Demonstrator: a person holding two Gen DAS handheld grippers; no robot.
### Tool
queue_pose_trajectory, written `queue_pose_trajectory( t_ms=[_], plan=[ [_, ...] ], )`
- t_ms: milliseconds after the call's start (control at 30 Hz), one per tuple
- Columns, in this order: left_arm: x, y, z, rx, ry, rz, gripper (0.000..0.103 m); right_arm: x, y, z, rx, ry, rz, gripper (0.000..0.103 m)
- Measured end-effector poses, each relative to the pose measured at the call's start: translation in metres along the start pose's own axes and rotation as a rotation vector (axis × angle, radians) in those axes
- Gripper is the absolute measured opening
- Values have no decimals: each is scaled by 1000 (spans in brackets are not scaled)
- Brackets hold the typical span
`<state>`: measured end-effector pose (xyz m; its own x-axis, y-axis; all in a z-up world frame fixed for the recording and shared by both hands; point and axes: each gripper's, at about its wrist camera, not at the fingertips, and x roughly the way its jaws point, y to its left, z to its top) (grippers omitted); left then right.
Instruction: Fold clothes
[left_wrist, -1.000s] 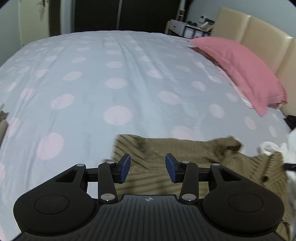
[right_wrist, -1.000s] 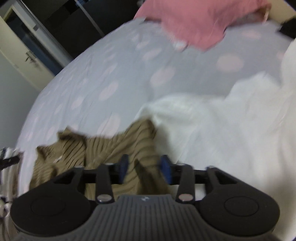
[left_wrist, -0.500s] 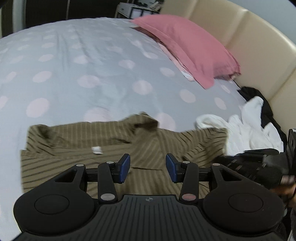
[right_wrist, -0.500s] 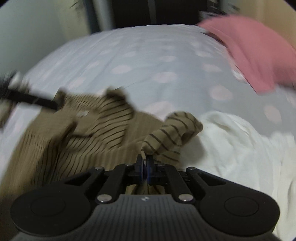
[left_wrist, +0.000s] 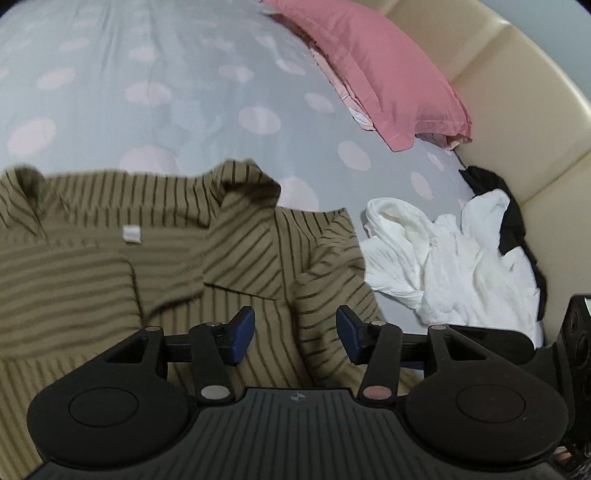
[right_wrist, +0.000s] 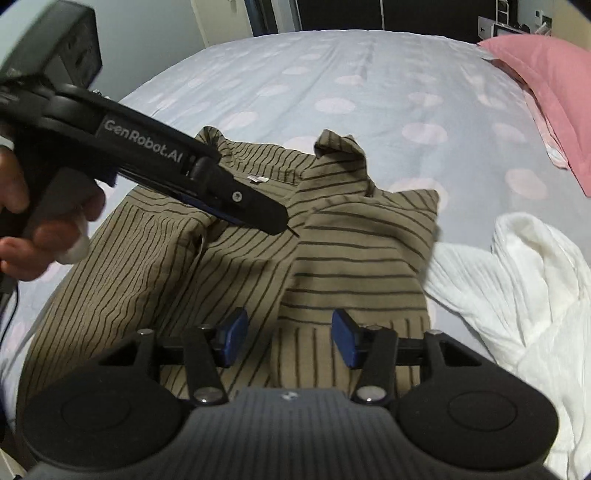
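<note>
We read "GenRobot.AI" in pale letters along the black body of the left gripper, which reached in from the upper left of the right wrist view, held by a hand. A small white tag sat at the neck of the olive striped shirt; we could not read any print on it.

In the left wrist view the left gripper's blue pads stood apart and were spreading wider, with striped cloth lying below the gap and neither pad pressing on it. The right gripper was likewise widening, its pads clear of the cloth beneath them.

The shirt lay spread across the lower middle of both views on the grey bedsheet with pale pink dots, collar toward the top, one sleeve folded across its right half. Its right edge touched a crumpled white garment at lower right. A pink pillow lay at upper right against a cream headboard. Above the collar the sheet ran bare to the far edge.
</note>
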<state>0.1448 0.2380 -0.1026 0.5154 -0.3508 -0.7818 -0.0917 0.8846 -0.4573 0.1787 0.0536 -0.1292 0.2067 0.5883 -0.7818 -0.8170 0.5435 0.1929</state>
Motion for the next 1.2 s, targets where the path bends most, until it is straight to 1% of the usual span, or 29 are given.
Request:
queue_pose_trajectory(
  t_ms=[33, 100, 200, 300, 367, 400, 433, 467, 500, 533, 600, 767, 867, 1000, 1067, 1200],
  plan=[
    [3, 0, 0, -13, 2, -15, 49, -1, -2, -1, 6, 2, 4, 54],
    [8, -1, 1, -23, 4, -19, 50, -2, -7, -2, 14, 15, -1, 54],
    [21, -4, 2, -44, 20, 7, 51, -7, -12, -4, 22, 24, -4, 54],
    [32, -5, 2, -91, 21, -2, 51, -15, -17, -8, 10, 35, -20, 55],
    [38, -7, 2, -109, 23, -6, 47, -24, -18, -14, -3, 42, -37, 56],
    [42, -8, 3, -115, 25, -3, 42, -32, -19, -19, -5, 40, -37, 56],
    [46, -10, 4, -121, 26, 7, 31, -37, -22, -21, -2, 41, -38, 56],
    [49, -11, 5, -127, 28, 12, 25, -43, -26, -24, 3, 43, -41, 56],
    [52, -12, 6, -133, 26, 24, 13, -49, -29, -27, 7, 45, -43, 57],
    [53, -13, 7, -136, 18, 37, 6, -55, -33, -30, 11, 47, -46, 57],
    [51, -15, 10, -140, -2, 40, 0, -68, -37, -40, 4, 53, -55, 57],
    [39, -26, 16, -92, -25, 34, 0, -107, -45, -76, 14, 108, -71, 57],
    [32, -33, 19, -70, -30, 42, 0, -128, -43, -109, 43, 167, -76, 57],
    [29, -39, 21, -57, -36, 64, 0, -149, -31, -161, 55, 277, -77, 55],
    [29, -41, 23, -62, -35, 76, 0, -157, -26, -189, 65, 343, -83, 52],
    [28, -48, 23, -54, -37, 97, 0, -163, -25, -232, 173, 452, -75, 48]
  ],
)
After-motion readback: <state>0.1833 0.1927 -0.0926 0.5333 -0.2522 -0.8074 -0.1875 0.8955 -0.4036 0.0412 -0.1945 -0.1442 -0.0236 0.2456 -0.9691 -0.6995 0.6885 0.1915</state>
